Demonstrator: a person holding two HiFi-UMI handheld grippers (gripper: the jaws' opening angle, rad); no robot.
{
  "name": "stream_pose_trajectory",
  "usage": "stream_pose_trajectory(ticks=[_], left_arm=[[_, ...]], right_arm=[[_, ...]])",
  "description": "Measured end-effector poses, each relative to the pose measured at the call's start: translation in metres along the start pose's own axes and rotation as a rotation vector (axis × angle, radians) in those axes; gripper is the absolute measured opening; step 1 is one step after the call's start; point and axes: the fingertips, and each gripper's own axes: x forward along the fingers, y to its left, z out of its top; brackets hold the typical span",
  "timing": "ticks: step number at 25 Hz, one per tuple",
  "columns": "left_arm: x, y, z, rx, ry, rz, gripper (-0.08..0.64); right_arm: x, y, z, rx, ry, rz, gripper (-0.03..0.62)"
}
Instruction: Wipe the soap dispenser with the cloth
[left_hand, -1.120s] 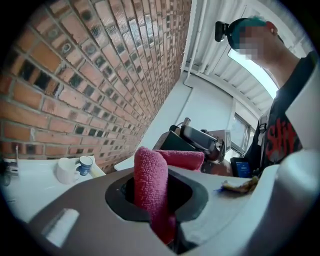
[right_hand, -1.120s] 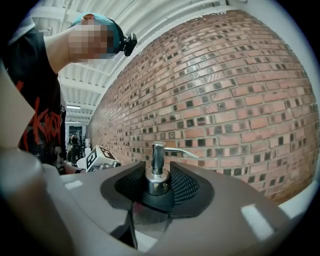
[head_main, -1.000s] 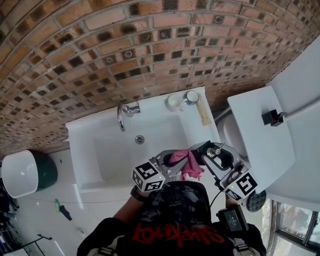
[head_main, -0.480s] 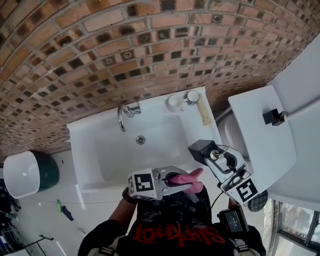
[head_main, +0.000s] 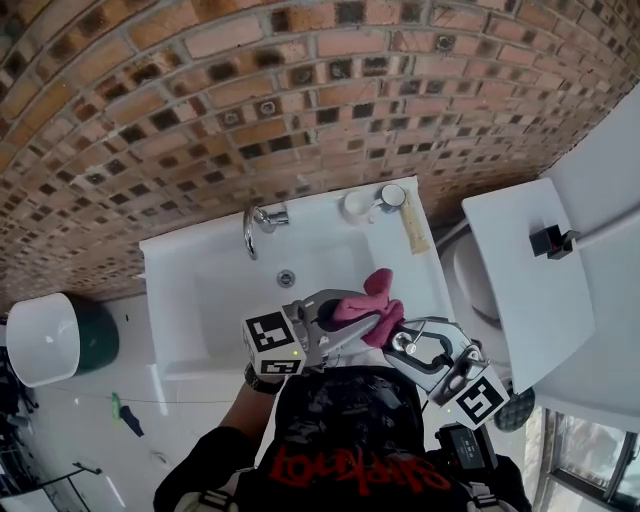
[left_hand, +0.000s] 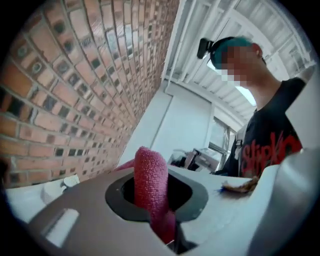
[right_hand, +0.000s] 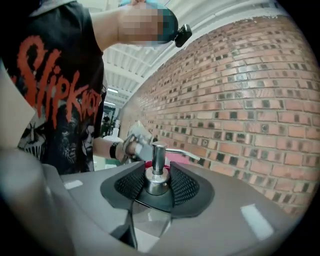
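In the head view my left gripper (head_main: 362, 318) is shut on a pink cloth (head_main: 368, 303), which sticks up above its jaws over the sink's front right. The cloth lies right against the soap dispenser (head_main: 404, 343), a clear bottle with a metal pump that my right gripper (head_main: 408, 352) is shut on. The left gripper view shows the cloth (left_hand: 151, 183) pinched in my left gripper (left_hand: 156, 200). In the right gripper view, my right gripper (right_hand: 157, 189) clamps the dispenser (right_hand: 157, 172) at its neck, with pink cloth just behind it.
A white sink (head_main: 180, 290) with a chrome tap (head_main: 258, 222) stands against the brick wall. A white cup (head_main: 353, 204), a round lid (head_main: 392, 195) and a beige tube (head_main: 412, 230) sit on its back right rim. A white cistern (head_main: 520, 290) is at right, a white bin (head_main: 38, 340) at left.
The left gripper dropped toward the person, then rose again with the cloth. The right gripper carried the dispenser leftward, so cloth and dispenser now meet.
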Motion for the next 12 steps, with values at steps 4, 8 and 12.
stream_pose_trajectory(ticks=[4,8,12], left_arm=[[0.016,0.009,-0.032,-0.073,0.026,0.015,0.051],[0.025,0.011,-0.057,-0.067,0.092,0.036,0.048],[0.025,0.017,-0.079,-0.092,0.141,0.046,0.049]], right_arm=[[-0.013,-0.002,0.015,0.117,-0.081,-0.007,0.160],[-0.013,-0.003,0.019,0.138,-0.094,-0.028,0.156],[-0.017,-0.010,0.029,0.192,-0.173,-0.067,0.156]])
